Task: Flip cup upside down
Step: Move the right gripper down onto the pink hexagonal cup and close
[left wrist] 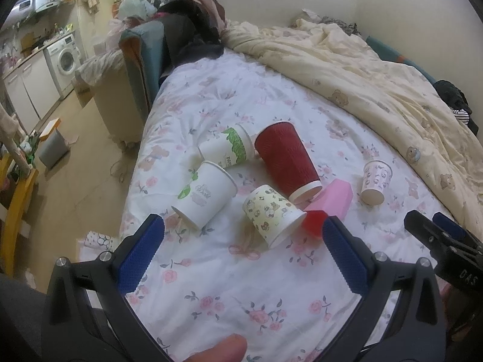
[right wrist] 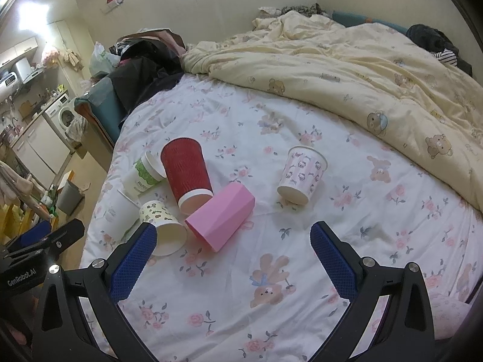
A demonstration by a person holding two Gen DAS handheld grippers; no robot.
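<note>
Several cups lie on their sides on the flowered bed sheet (left wrist: 229, 286). A tall red ribbed cup (left wrist: 286, 160) (right wrist: 187, 175) leans over a white cup with green print (left wrist: 229, 147) (right wrist: 145, 175). Near them lie a white cup with a green leaf (left wrist: 205, 194), a bear-print cup (left wrist: 273, 214) (right wrist: 163, 223), a pink faceted cup (left wrist: 329, 202) (right wrist: 220, 218) and a small pink-patterned cup (left wrist: 375, 182) (right wrist: 302, 175). My left gripper (left wrist: 241, 250) is open and empty just short of the bear-print cup. My right gripper (right wrist: 234, 256) is open and empty just short of the pink cup.
A cream bear-print duvet (right wrist: 347, 69) is bunched along the far and right side of the bed. Dark clothes (right wrist: 145, 69) are piled at the far left corner. The bed's left edge drops to a floor with a grey bin (left wrist: 52, 149) and a washing machine (left wrist: 65, 57).
</note>
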